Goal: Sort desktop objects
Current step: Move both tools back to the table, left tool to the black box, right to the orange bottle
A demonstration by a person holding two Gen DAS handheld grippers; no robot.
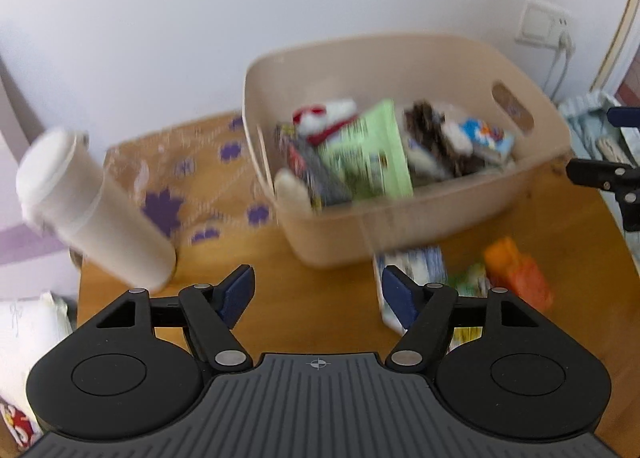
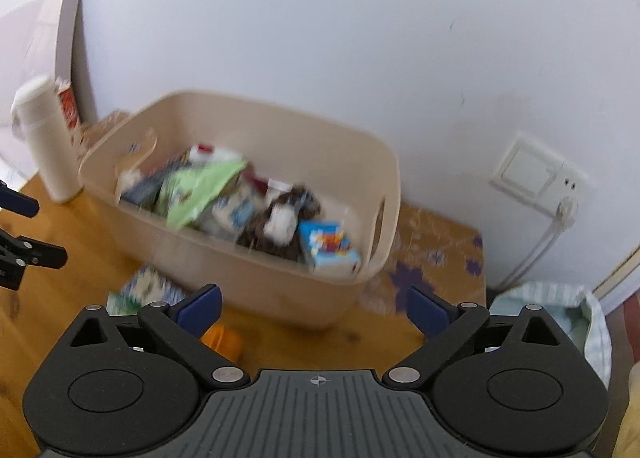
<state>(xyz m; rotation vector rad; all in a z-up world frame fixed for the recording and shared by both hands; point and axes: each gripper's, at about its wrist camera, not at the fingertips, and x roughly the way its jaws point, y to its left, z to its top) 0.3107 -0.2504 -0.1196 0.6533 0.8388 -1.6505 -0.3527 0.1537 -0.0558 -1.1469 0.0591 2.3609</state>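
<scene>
While both grippers hang empty with jaws spread wide before the beige bin point(image 1: 420, 225), the loose packets remain on the table at the bin's front wall. The blue-and-white packet point(image 1: 412, 270) lies just past the left gripper point(image 1: 318, 292), nearer it than the right gripper point(image 2: 314, 308). The orange packet point(image 1: 516, 278) sits beside it, likelier the right gripper's.
</scene>
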